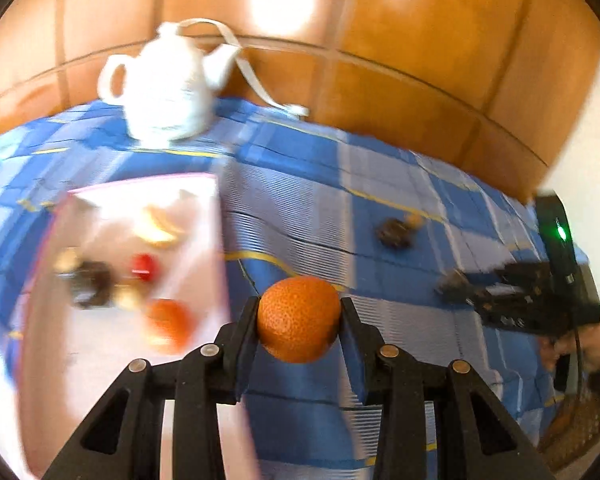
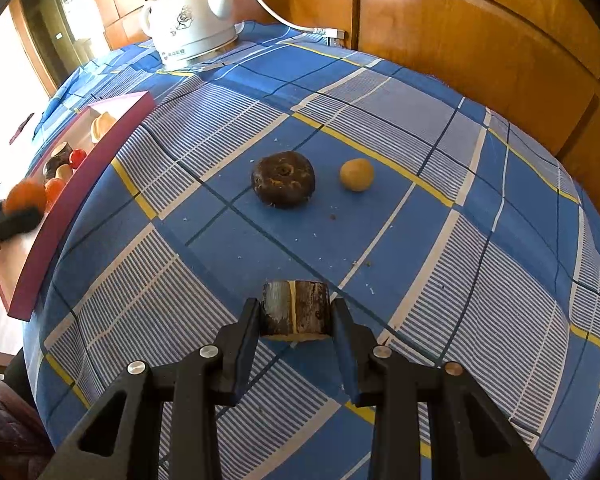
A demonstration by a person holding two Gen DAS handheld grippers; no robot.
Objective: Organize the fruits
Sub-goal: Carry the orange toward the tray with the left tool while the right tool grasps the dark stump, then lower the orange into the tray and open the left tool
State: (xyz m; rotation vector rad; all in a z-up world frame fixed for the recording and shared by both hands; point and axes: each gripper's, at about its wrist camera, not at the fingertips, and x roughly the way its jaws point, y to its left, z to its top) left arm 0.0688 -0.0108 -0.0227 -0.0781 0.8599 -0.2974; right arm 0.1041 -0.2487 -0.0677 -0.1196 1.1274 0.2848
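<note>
My left gripper (image 1: 300, 303) is shut on an orange (image 1: 298, 320) and holds it above the blue checked tablecloth, just right of a shallow pink-walled box (image 1: 204, 216). The picture there is blurred; the box holds another orange (image 1: 170, 322), a red fruit (image 1: 144, 266) and some brown and pale pieces. In the right wrist view my right gripper (image 2: 296, 304) is shut on a short brown bark-skinned stub (image 2: 294, 308) resting on the cloth. Beyond it lie a dark round fruit (image 2: 283, 179) and a small yellow fruit (image 2: 356, 175). The held orange (image 2: 24, 198) shows over the box (image 2: 80, 184).
A white kettle (image 2: 188, 24) with a white cord (image 2: 284, 20) stands at the table's far side against wooden wall panels. The cloth (image 2: 420, 240) carries small crumbs. A hand (image 1: 596, 344) holds the right gripper near the table's right edge.
</note>
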